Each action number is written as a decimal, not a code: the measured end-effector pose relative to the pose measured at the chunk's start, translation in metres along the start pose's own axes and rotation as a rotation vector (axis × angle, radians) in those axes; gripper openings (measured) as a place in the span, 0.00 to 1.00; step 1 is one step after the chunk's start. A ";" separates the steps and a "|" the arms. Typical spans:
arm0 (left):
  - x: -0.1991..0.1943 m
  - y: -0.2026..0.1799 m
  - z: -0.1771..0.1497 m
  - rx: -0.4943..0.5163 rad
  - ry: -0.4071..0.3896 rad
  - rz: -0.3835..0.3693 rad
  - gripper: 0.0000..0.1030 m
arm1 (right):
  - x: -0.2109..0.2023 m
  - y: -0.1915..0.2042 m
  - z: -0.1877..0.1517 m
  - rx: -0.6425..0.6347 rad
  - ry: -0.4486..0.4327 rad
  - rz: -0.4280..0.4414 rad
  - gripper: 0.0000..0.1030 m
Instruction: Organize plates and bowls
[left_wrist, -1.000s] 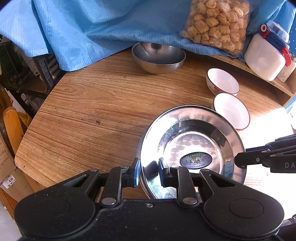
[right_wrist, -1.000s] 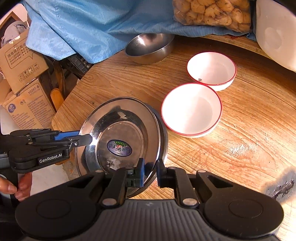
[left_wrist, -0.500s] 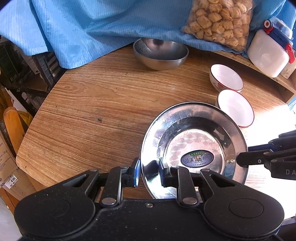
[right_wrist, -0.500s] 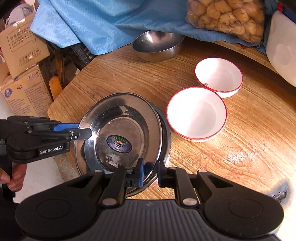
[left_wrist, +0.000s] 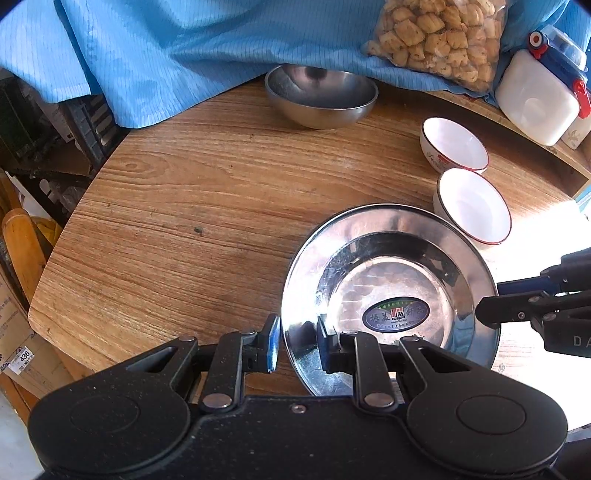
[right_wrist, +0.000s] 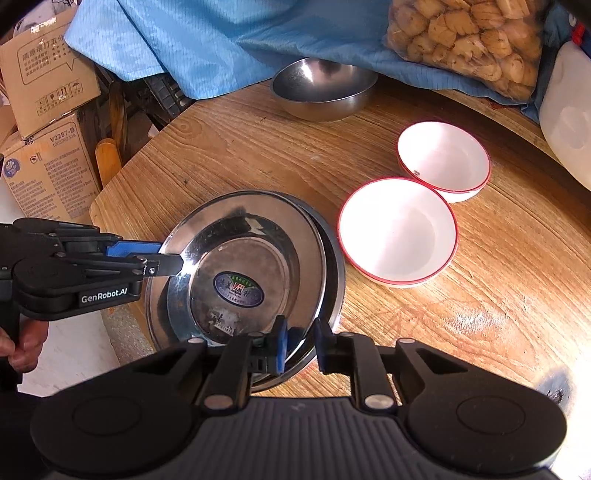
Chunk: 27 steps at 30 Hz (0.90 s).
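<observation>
Spanning the near part of the round wooden table (left_wrist: 192, 206), two steel plates are stacked, the upper steel plate (right_wrist: 240, 273) sitting slightly left of the lower plate (right_wrist: 334, 258), whose rim shows as a crescent on the right. On the left, the left gripper (right_wrist: 171, 258) straddles the upper plate's left rim; in its own view a narrow gap shows between the rim and the outer blue pad, so whether it truly pinches the rim cannot be told. Moving right, the right gripper (right_wrist: 298, 345) straddles the near rim, its jaws having just been opening, with the rim still between them and daylight visible beside the pads. The plate lies directly ahead of and below both grippers, neither nearer than the other. Judgement: placement on the stack appears complete and release is under way; the risk is dragging the upper plate further off centre on withdrawal. Further right stand two red-rimmed white bowls (right_wrist: 397, 230), just beside each other, not yet nested; a steel bowl (right_wrist: 321, 88) sits at the far edge
</observation>
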<state>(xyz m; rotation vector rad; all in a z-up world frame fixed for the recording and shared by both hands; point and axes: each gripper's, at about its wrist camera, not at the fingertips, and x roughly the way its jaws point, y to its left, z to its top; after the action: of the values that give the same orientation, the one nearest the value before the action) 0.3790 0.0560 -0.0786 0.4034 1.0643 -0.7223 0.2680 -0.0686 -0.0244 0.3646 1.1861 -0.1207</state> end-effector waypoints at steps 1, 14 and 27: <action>0.000 0.000 0.000 0.001 0.000 -0.001 0.22 | 0.000 0.001 0.000 -0.001 0.001 -0.003 0.19; -0.001 0.001 0.003 0.009 -0.010 -0.020 0.23 | 0.003 0.005 0.004 -0.004 0.005 -0.018 0.26; -0.013 0.020 0.020 -0.041 -0.097 -0.004 0.87 | -0.005 0.004 0.007 0.014 -0.041 -0.071 0.58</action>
<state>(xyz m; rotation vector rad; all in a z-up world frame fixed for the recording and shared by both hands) 0.4021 0.0626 -0.0586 0.3278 0.9876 -0.7154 0.2737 -0.0674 -0.0165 0.3311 1.1588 -0.1973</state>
